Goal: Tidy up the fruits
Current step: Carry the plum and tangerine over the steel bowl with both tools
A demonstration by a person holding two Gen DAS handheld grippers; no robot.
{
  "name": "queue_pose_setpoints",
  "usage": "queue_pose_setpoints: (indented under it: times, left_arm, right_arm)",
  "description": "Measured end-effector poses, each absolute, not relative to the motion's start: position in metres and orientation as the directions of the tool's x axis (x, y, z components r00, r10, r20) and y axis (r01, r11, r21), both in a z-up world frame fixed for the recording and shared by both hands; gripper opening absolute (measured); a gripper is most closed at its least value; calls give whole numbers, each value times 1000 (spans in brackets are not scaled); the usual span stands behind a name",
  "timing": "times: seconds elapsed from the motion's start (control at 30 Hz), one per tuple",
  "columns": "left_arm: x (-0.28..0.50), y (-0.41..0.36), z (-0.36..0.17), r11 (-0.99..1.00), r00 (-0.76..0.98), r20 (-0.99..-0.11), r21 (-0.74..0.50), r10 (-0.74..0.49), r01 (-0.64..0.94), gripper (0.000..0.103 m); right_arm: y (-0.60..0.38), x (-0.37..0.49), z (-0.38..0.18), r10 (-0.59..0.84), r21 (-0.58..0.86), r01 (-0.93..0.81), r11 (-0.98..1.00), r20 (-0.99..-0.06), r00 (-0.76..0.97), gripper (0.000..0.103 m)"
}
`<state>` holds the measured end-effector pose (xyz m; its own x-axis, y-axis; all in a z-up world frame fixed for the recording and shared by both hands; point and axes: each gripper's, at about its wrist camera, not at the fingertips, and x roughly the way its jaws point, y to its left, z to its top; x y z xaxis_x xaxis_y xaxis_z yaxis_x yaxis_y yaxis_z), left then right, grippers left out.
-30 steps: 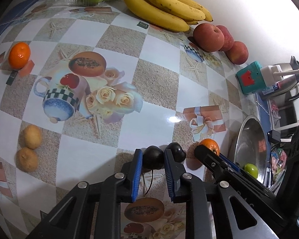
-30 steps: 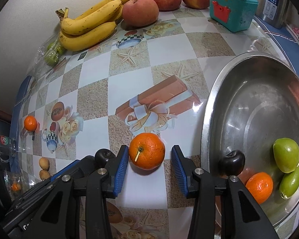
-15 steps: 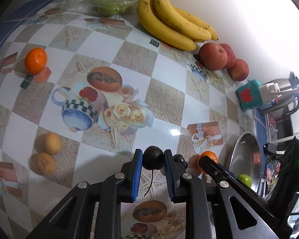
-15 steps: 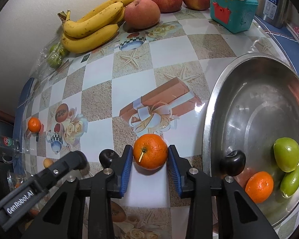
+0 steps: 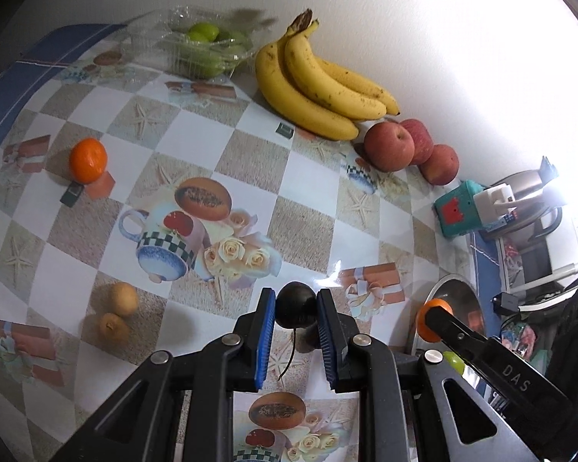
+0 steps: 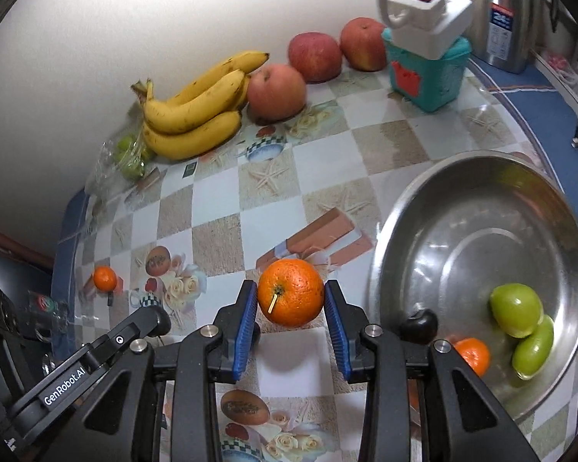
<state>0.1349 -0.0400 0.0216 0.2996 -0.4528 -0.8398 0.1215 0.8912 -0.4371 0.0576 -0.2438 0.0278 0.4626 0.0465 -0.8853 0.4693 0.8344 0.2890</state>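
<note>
Right wrist view has your right gripper clamping the orange left of the steel bowl, your left gripper pinching a dark plum; either round fruit could slip and roll off.

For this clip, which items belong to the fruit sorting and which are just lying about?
Job in hand:
left tool shut on dark plum
right tool shut on orange
steel bowl
bananas
apples
small mandarin

Lying about:
teal box
white plug
steel kettle
</note>
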Motion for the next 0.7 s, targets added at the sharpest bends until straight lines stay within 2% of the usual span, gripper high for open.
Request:
queue_pose_setpoints:
  times: [0.27,0.7]
  left_arm:
    - [127,-54,32,885,312,-828,-436,-466,165,23]
    - [93,-128,38,841,257,-820,-416,-511,346,23]
  right_arm:
    - [-274,40,37,28,318,536,782,-877,480,37]
    - [-347,-8,43,-116,272,697,664,-883,455,37]
